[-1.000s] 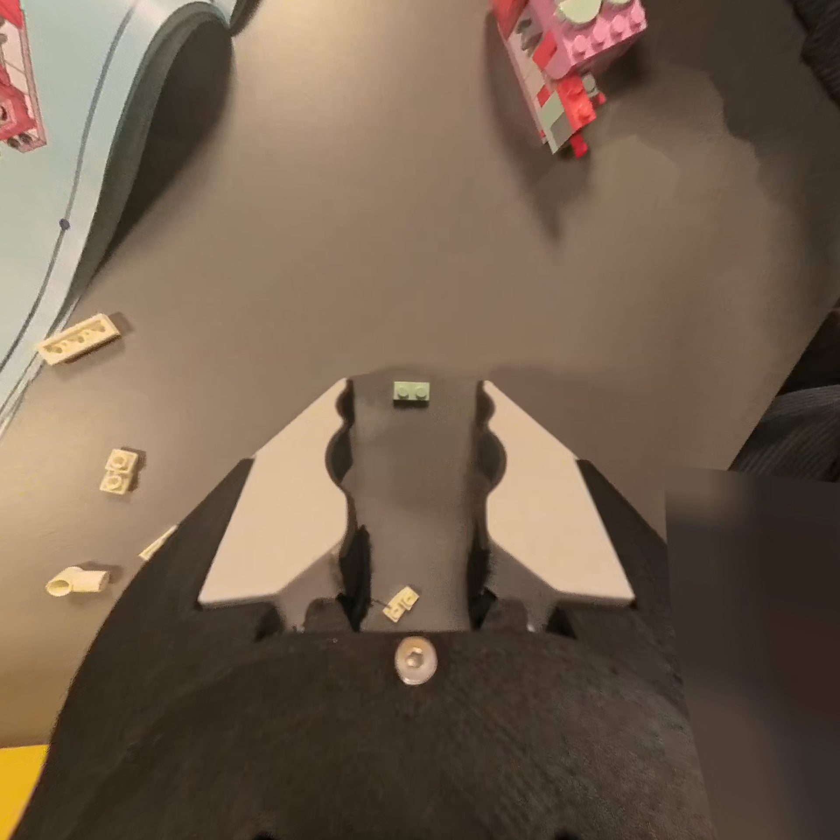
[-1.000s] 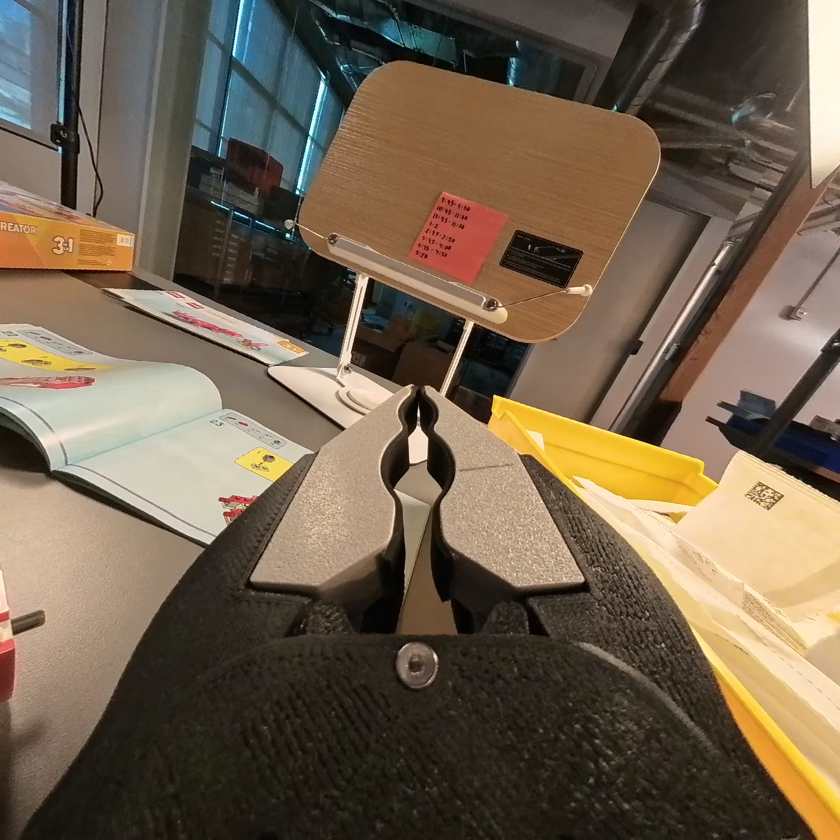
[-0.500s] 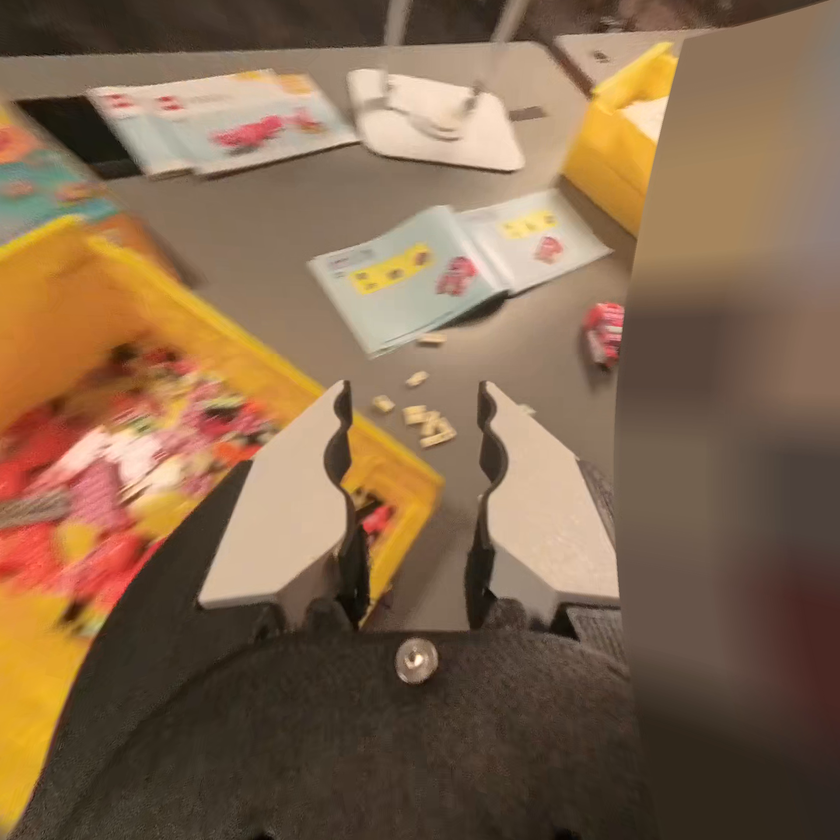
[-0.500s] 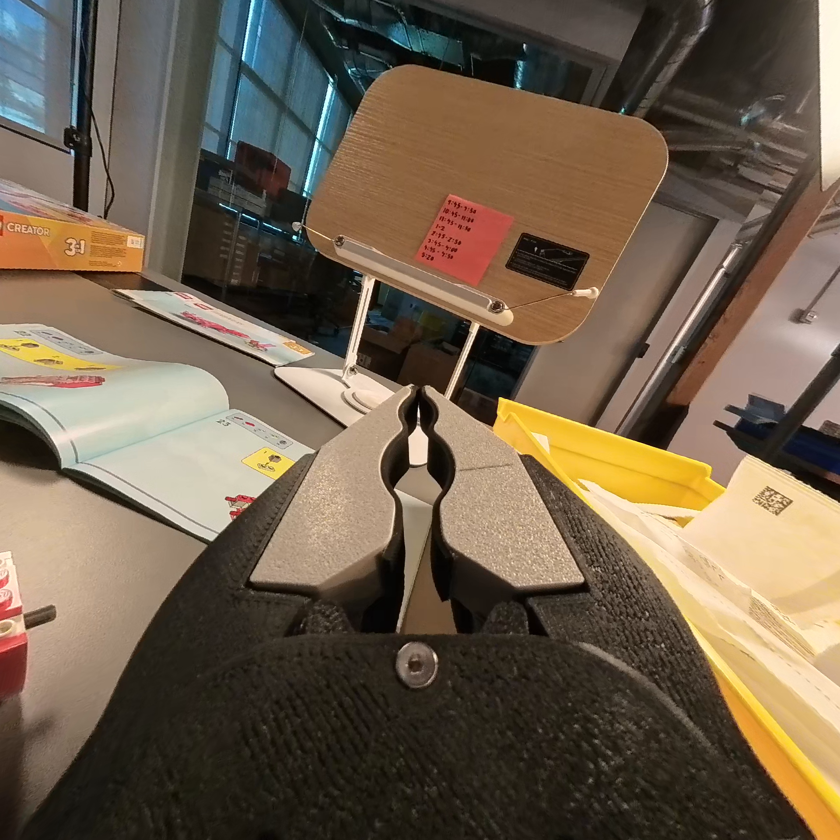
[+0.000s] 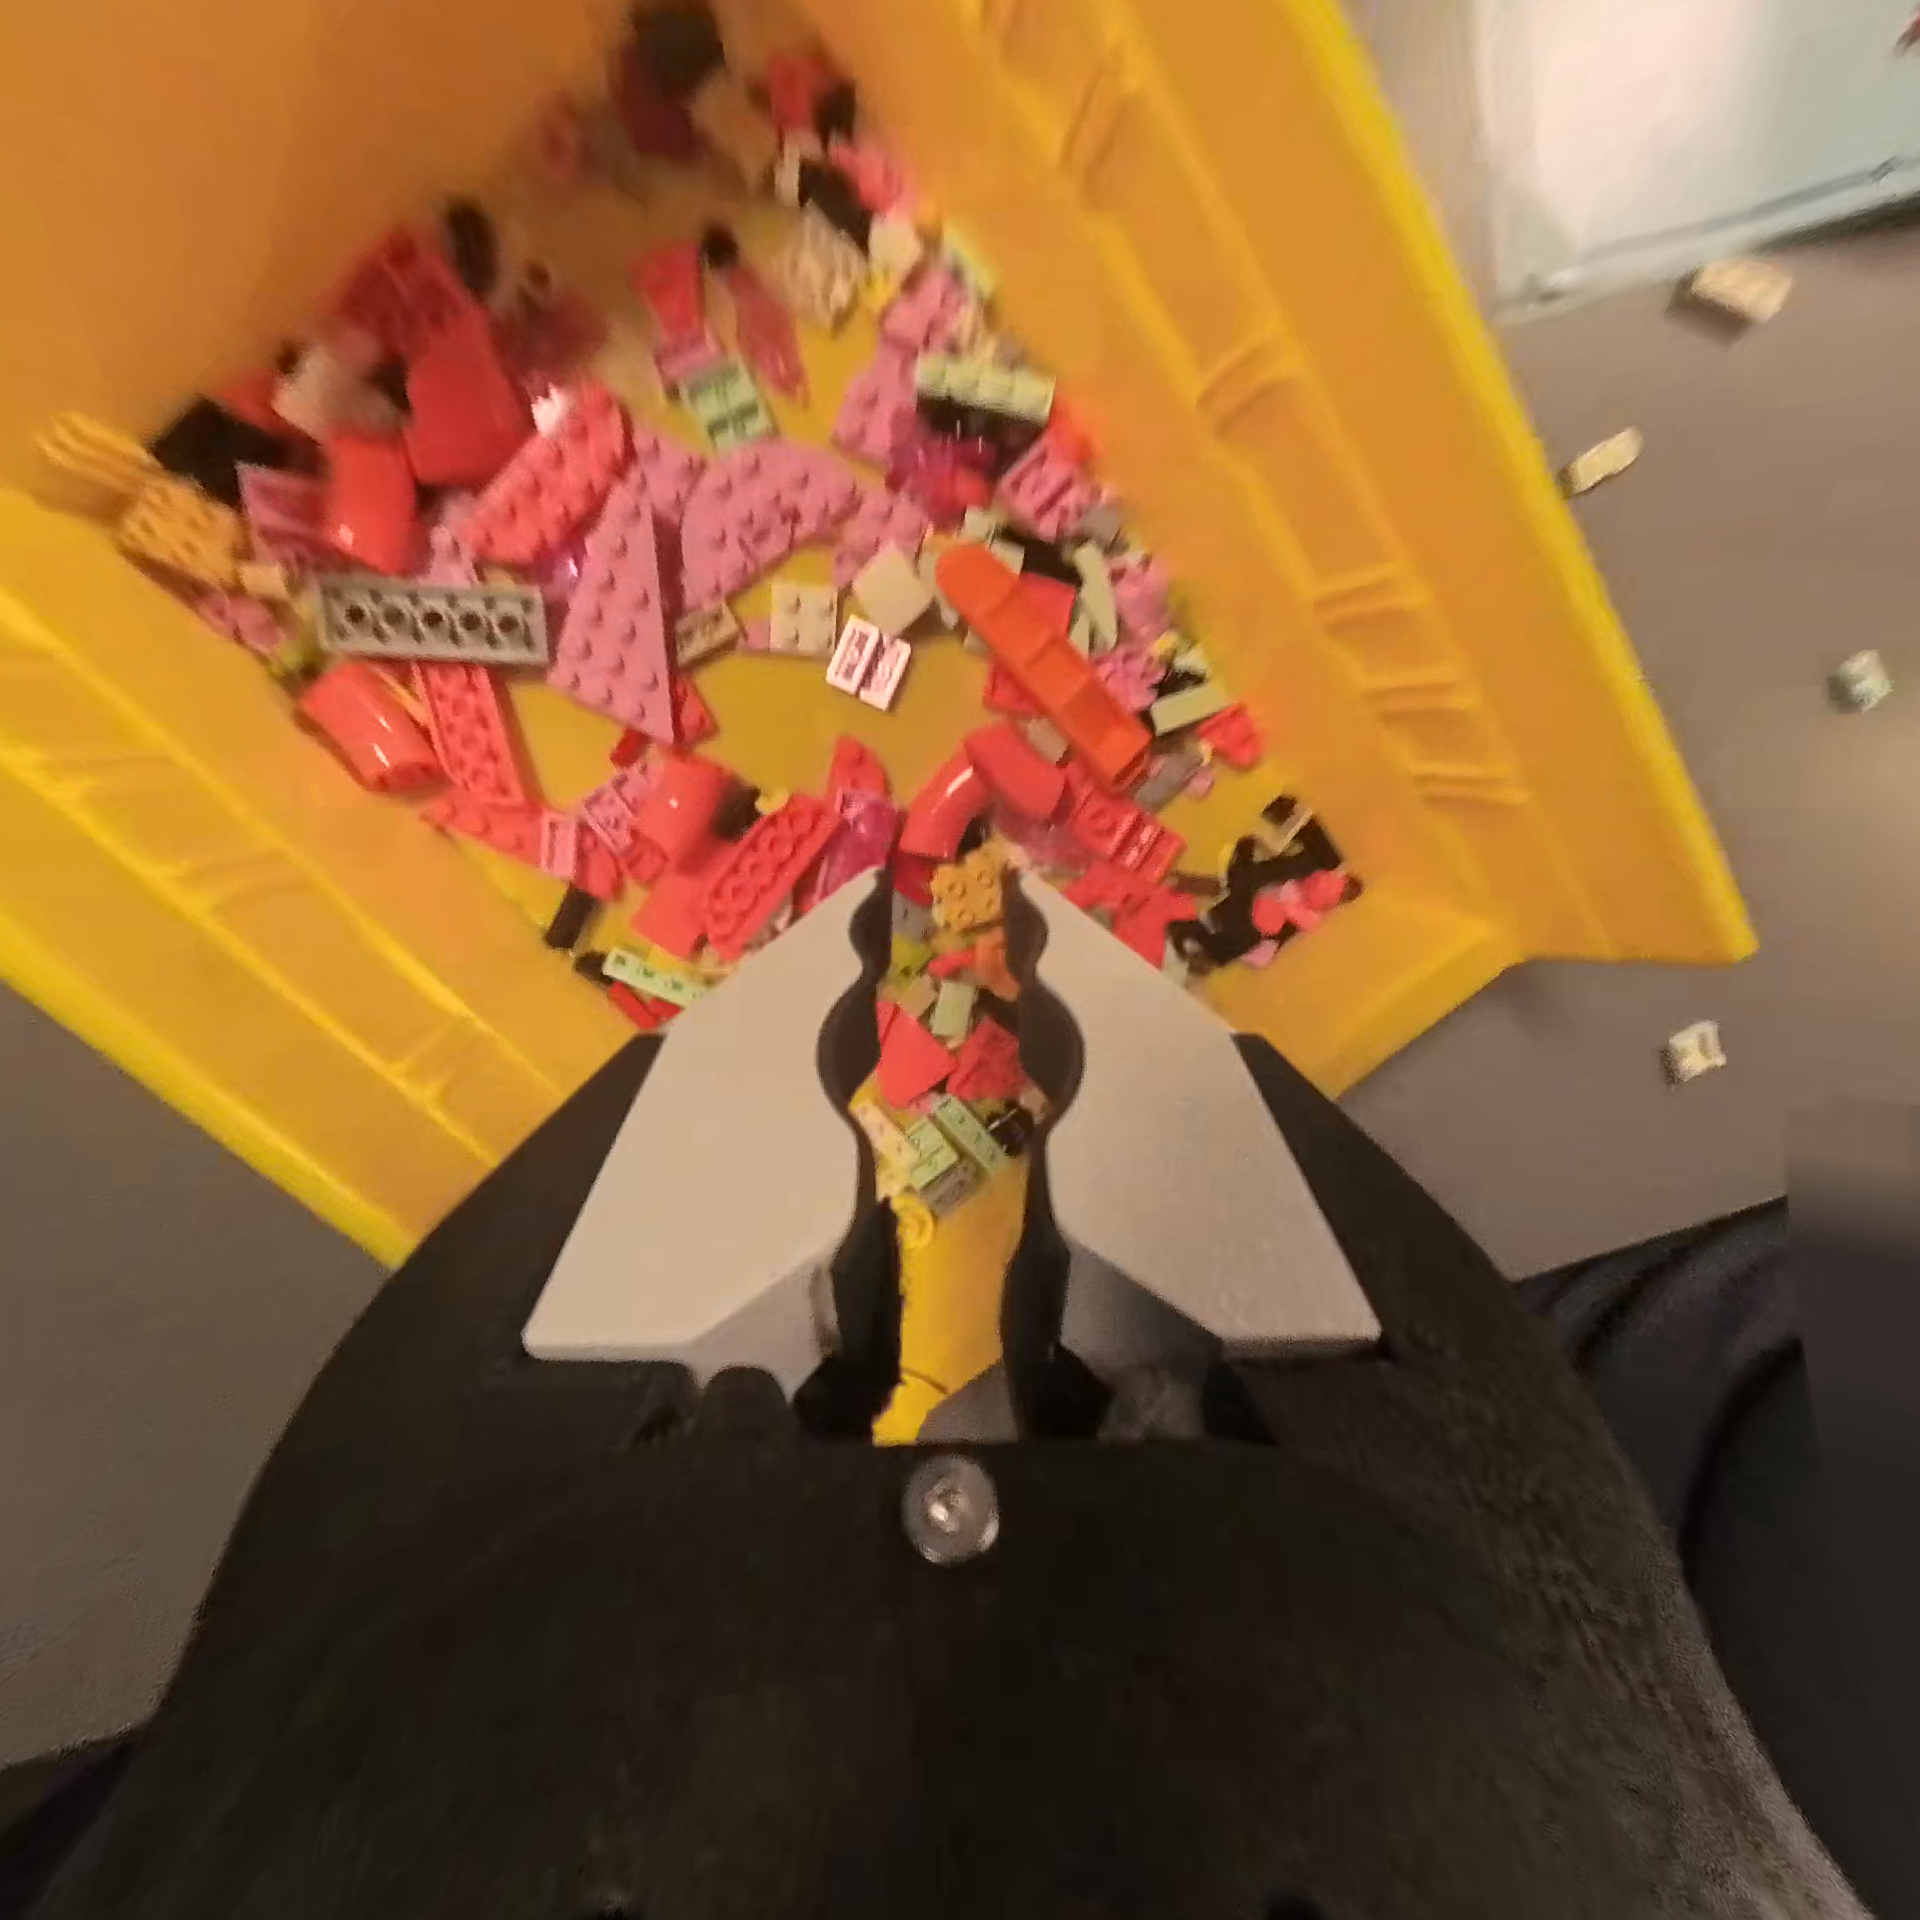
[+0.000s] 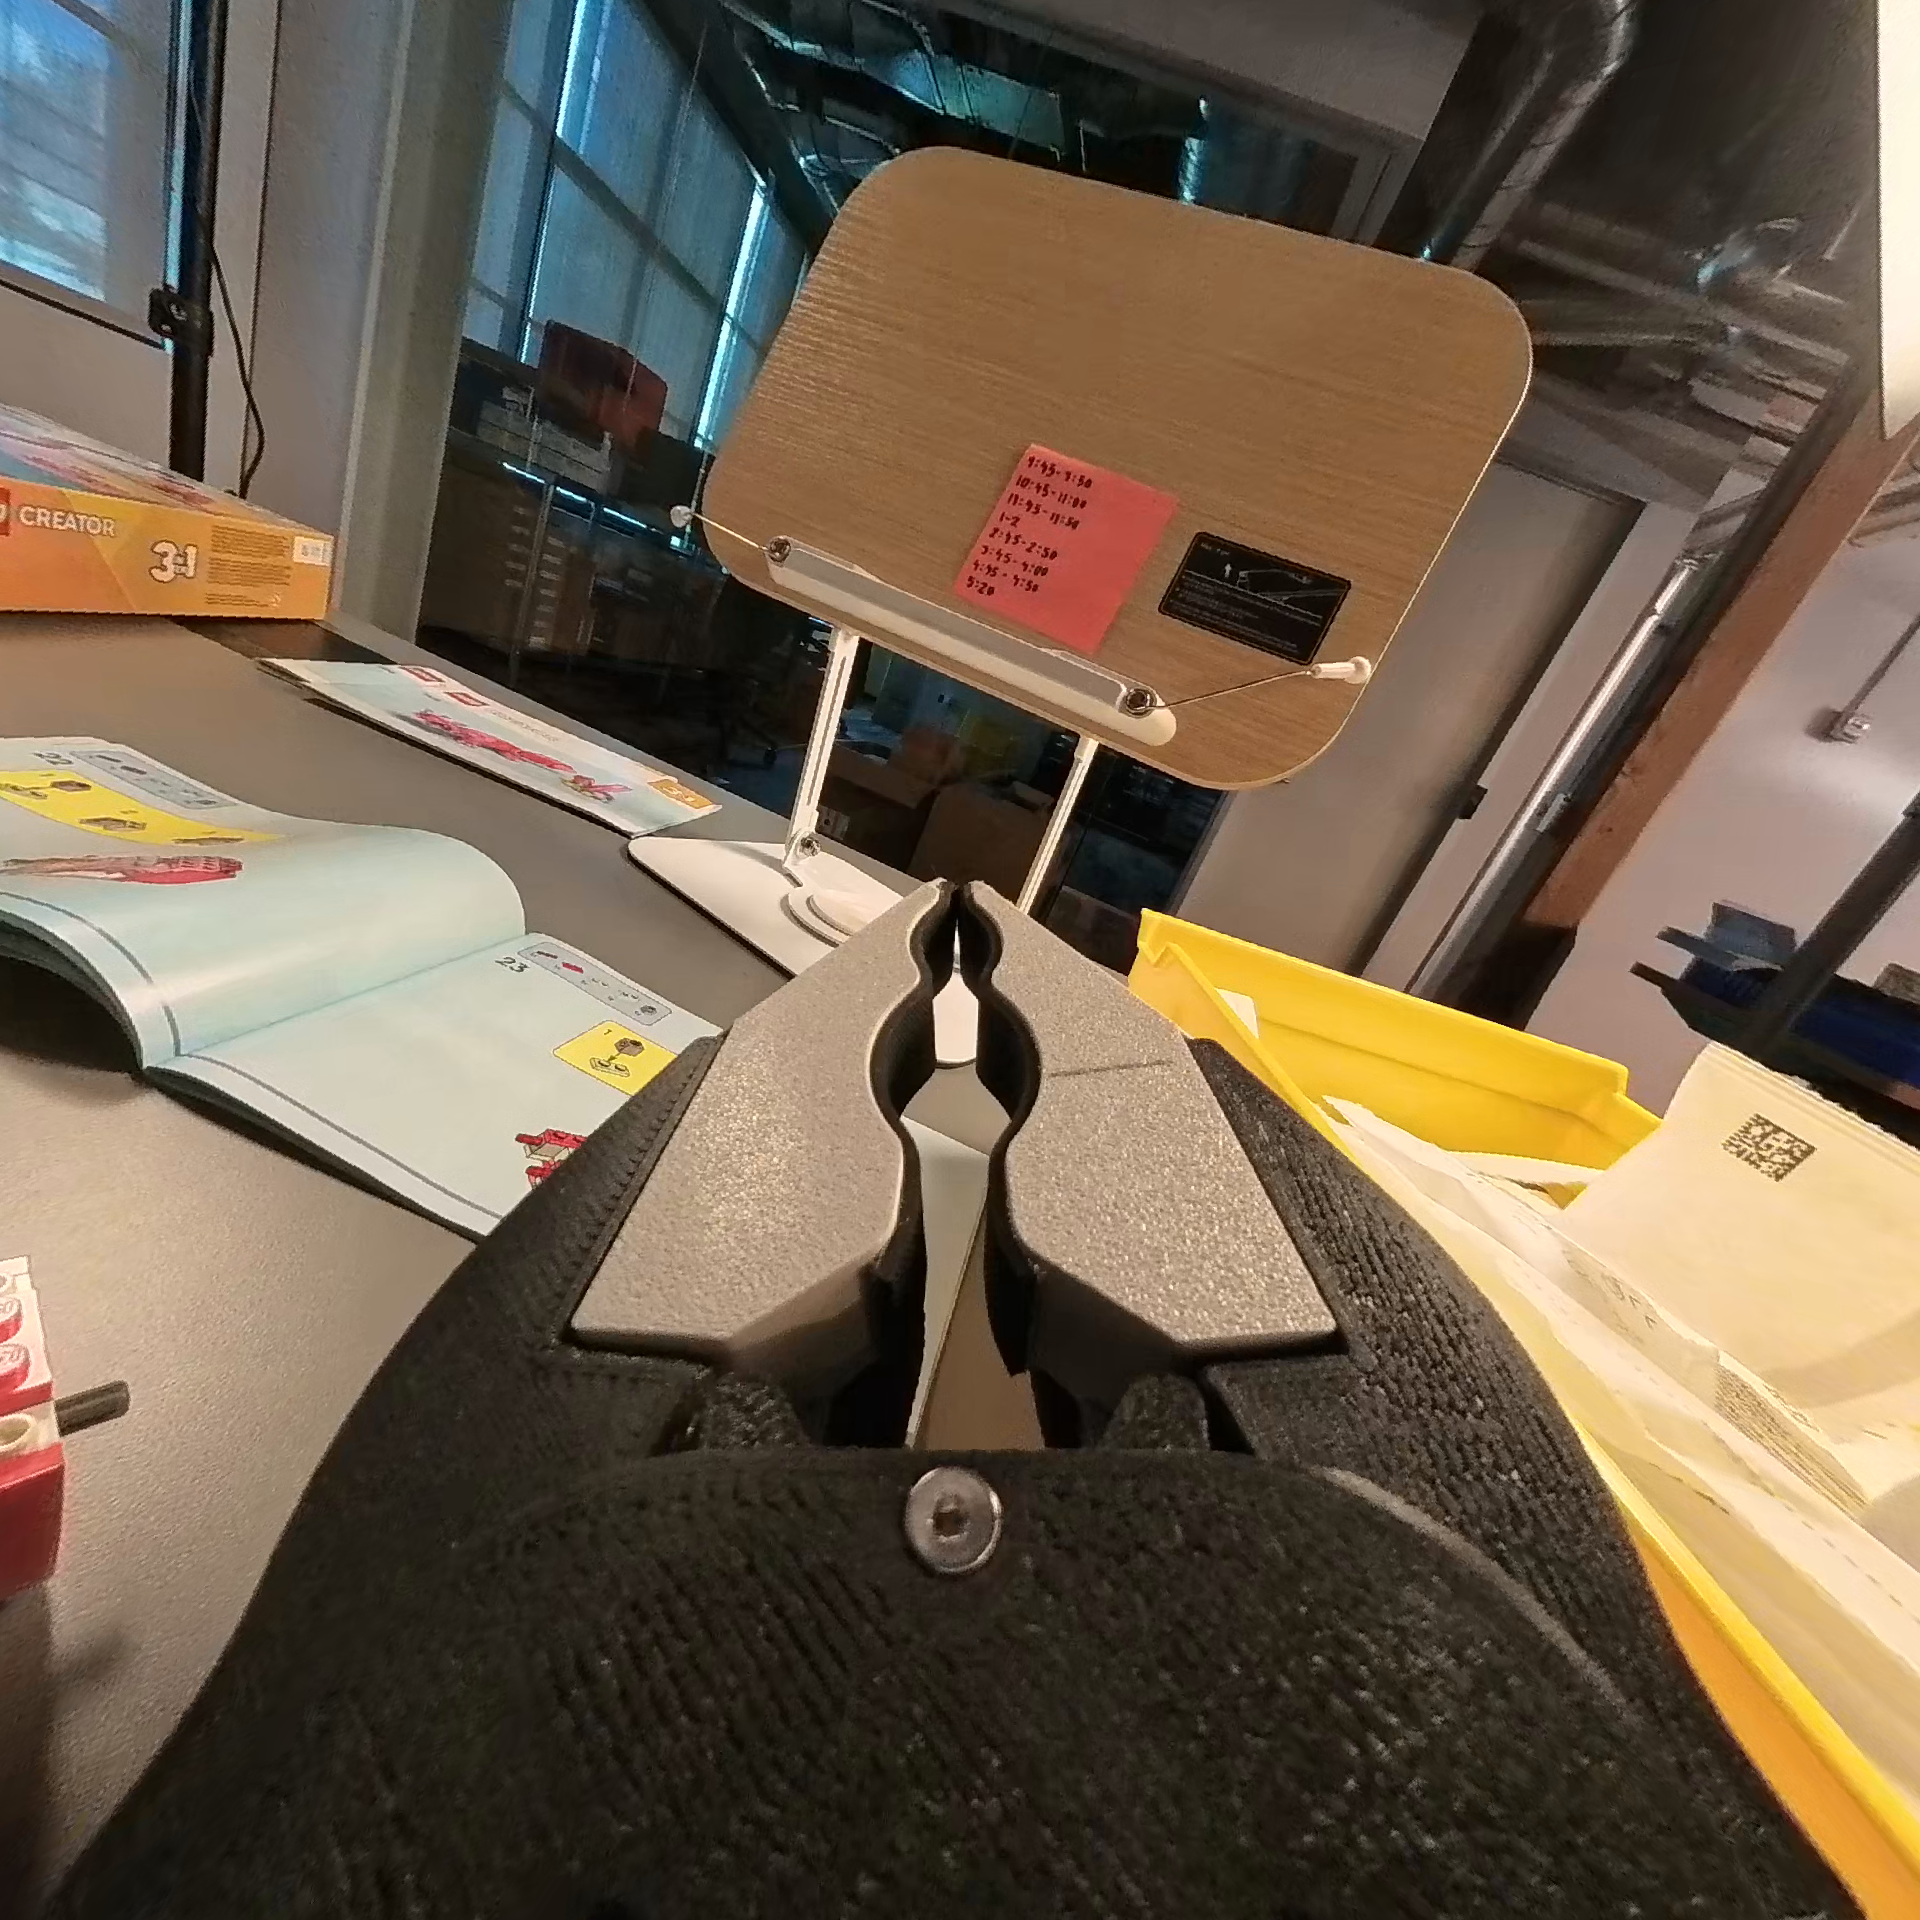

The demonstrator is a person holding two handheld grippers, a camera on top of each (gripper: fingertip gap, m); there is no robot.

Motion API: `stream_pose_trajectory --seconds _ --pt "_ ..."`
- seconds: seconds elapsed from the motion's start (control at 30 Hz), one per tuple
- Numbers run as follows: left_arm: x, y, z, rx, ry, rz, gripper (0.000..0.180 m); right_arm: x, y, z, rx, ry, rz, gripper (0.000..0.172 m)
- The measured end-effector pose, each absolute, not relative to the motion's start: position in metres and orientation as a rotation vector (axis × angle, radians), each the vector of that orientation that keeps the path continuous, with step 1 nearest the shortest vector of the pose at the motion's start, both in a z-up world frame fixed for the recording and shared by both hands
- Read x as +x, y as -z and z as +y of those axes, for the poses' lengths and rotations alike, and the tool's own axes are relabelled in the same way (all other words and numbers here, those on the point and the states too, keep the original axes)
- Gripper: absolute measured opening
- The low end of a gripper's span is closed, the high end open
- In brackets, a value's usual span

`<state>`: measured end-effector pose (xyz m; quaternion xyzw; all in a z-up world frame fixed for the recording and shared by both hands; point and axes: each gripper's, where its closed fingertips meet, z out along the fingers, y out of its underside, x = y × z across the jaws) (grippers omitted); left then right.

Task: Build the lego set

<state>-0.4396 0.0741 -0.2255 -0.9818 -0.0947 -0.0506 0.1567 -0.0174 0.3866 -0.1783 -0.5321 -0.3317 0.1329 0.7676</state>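
My left tongs (image 5: 951,894) are over the yellow bin (image 5: 1351,436) of toy bricks, pointing down into the pile, and the view is a bit blurred. The two fingers stand a little apart, with a narrow gap between the tips. In that gap sits a small orange studded plate (image 5: 971,896), close against the right tip; I can't tell whether it is pinched or just lying in the heap below. All round it are red and pink bricks (image 5: 727,862), a long orange-red sloped piece (image 5: 1049,665), a grey beam with holes (image 5: 431,620) and a pink wedge plate (image 5: 623,613). The bin sits on the grey table (image 5: 1714,883), with a few pale loose bits (image 5: 1694,1051) scattered beside it.

My right tongs (image 6: 956,896) are low over the table, fingers brought together at the tips, nothing between them. Straight ahead is a wooden book stand (image 6: 1122,416) on a white base, with a pink note (image 6: 1060,545) stuck on it. To the left lies an open instruction booklet (image 6: 312,966), another booklet (image 6: 488,732) farther back, and an orange box (image 6: 156,561). To the right, a second yellow bin (image 6: 1382,1039) holds pale paper bags (image 6: 1714,1247). A small red brick build (image 6: 26,1413) shows at the left edge.
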Motion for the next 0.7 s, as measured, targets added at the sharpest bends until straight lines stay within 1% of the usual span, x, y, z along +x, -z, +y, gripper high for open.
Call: stream_pose_trajectory --seconds 0.13,0.23,0.4,0.57,0.7 --pt "-0.422 0.251 0.066 -2.898 0.248 -0.215 0.009 -0.018 0.179 0.386 -1.154 -0.287 -0.724 0.0" --pt "-0.412 0.263 0.065 -2.922 0.315 -0.188 0.009 -0.018 0.178 0.387 -1.155 -0.287 -0.722 0.0" --pt "-0.382 0.274 0.069 -2.902 0.519 -0.147 0.017 -0.018 0.179 0.386 -1.155 -0.285 -0.724 0.0" --pt "-0.379 0.288 0.069 -2.927 0.436 -0.047 0.014 -0.018 0.179 0.386 -1.154 -0.284 -0.725 0.0" --pt "-0.389 0.289 0.062 -2.973 0.341 -0.047 0.012 -0.018 0.179 0.386 -1.154 -0.283 -0.728 0.0"
